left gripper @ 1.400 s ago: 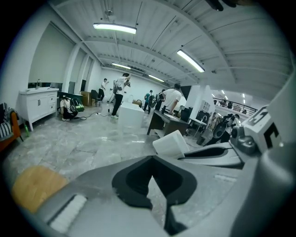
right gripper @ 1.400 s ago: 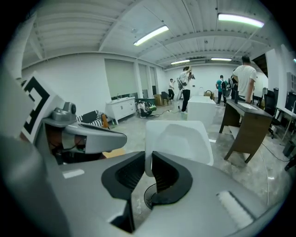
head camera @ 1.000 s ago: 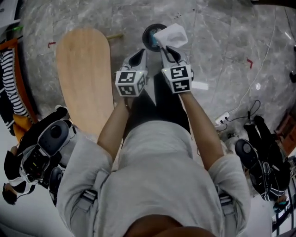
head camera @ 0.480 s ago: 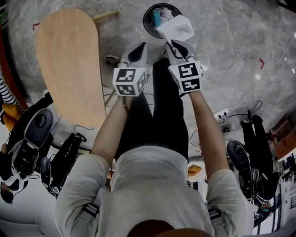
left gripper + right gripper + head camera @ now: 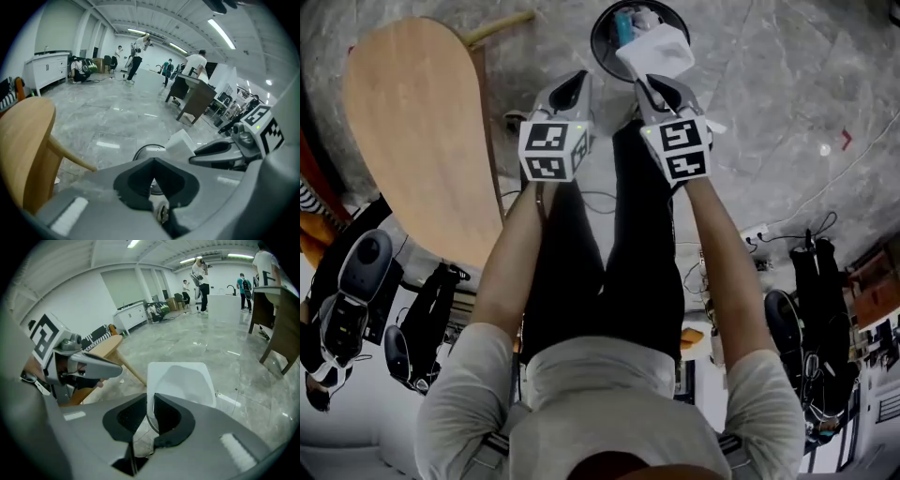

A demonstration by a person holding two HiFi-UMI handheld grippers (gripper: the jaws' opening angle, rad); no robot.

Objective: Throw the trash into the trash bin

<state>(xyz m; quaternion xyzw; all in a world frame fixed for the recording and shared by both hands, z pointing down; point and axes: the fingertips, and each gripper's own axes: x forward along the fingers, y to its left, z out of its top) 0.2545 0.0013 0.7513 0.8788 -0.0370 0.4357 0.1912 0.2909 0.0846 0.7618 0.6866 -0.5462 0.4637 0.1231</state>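
Observation:
A black round trash bin [image 5: 607, 36] stands on the grey floor at the top middle of the head view, with a blue item inside. My right gripper [image 5: 659, 86] is shut on a white open box [image 5: 658, 52], which hangs over the bin's near right rim. In the right gripper view the white box [image 5: 180, 380] stands up from between the pads of the right gripper [image 5: 151, 401]. My left gripper [image 5: 570, 92] is beside it on the left, shut and holding nothing; its tips [image 5: 151, 161] meet just before the bin's rim [image 5: 140, 151].
An oval wooden table [image 5: 422, 131] stands left of the bin, with legs angled outward [image 5: 70, 157]. Black gear lies on the floor at left [image 5: 356, 291] and right [image 5: 816, 309]. Cables and a power strip [image 5: 755, 234] lie right of the person. People stand far off [image 5: 136, 51].
Both grippers have sunk toward the bin, side by side. The bin looks larger and nearer, and the white box now overlaps its rim. Neither gripper's jaws changed.

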